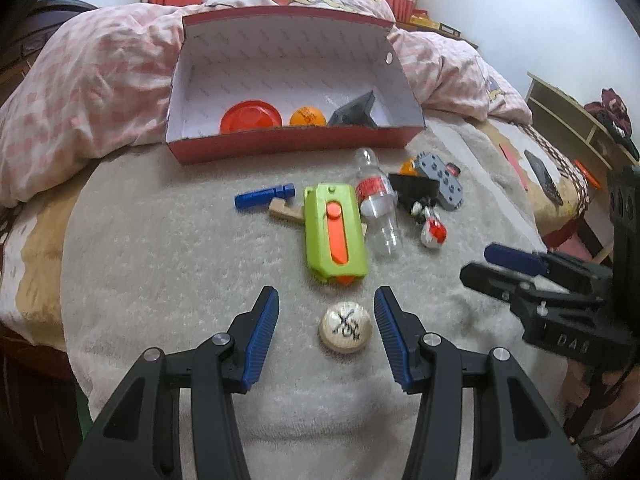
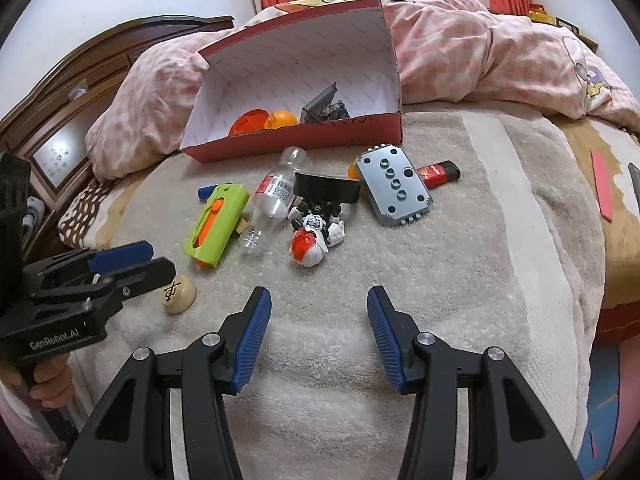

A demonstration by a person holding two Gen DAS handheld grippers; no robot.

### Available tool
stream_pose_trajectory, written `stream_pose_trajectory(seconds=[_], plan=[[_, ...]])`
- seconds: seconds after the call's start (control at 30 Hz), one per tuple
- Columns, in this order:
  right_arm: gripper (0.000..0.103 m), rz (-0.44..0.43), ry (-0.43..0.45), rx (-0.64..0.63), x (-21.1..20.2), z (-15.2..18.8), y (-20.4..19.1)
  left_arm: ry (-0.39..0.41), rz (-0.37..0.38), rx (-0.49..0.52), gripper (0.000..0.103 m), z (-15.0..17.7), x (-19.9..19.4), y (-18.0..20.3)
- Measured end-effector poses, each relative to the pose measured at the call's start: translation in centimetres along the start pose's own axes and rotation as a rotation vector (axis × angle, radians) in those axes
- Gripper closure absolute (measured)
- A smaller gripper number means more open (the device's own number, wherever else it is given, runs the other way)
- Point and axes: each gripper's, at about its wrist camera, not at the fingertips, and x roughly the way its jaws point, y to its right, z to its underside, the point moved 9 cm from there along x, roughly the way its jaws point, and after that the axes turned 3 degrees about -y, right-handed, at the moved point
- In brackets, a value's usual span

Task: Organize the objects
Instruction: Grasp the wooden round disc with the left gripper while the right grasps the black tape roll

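Note:
A round wooden game piece [image 1: 346, 328] with a black character lies on the grey blanket [image 1: 180, 280]. My left gripper [image 1: 326, 292] stands open around it, both pads clear of it. Just beyond lie a green and orange toy [image 1: 334, 232], a clear bottle [image 1: 378, 204], a blue cylinder [image 1: 264, 197], a red and white robot figure [image 2: 316, 236], a grey studded plate [image 2: 394, 186] and a red lighter [image 2: 438, 172]. The red box [image 1: 296, 144] behind them holds an orange disc [image 1: 250, 116], an orange ball [image 1: 306, 117] and a dark part [image 1: 354, 112]. My right gripper [image 2: 317, 292] is open over bare blanket.
A pink checked quilt [image 1: 100, 80] is heaped behind and beside the box. The bed's edge drops off at the right, where a wooden shelf [image 1: 560, 108] stands. A dark headboard [image 2: 100, 60] runs along the left. A hand [image 2: 48, 384] holds the left gripper's handle.

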Motion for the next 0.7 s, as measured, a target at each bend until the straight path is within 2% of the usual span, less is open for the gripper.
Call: stream_pose_trajectory(seconds=[0.17, 0.33, 0.53, 0.7], plan=[[0.052, -0.003, -0.012, 0.002, 0.5, 0.1, -0.1, -0.036, 0.001, 0.022, 0.053, 1.4, 1.2, 0.7], [0.051, 0.003, -0.005, 0.0, 0.7, -0.5, -0.2, -0.013, -0.05, 0.065, 0.053, 1.3, 2.0, 1.2], [0.051, 0.013, 0.004, -0.016, 1.5, -2.4, -0.6, 0.0, -0.052, 0.085, 0.067, 1.4, 1.8, 1.4], [0.051, 0.03, 0.01, -0.025, 2.5, -3.9, -0.9, -0.001, -0.041, 0.076, 0.068, 1.3, 1.8, 1.3]])
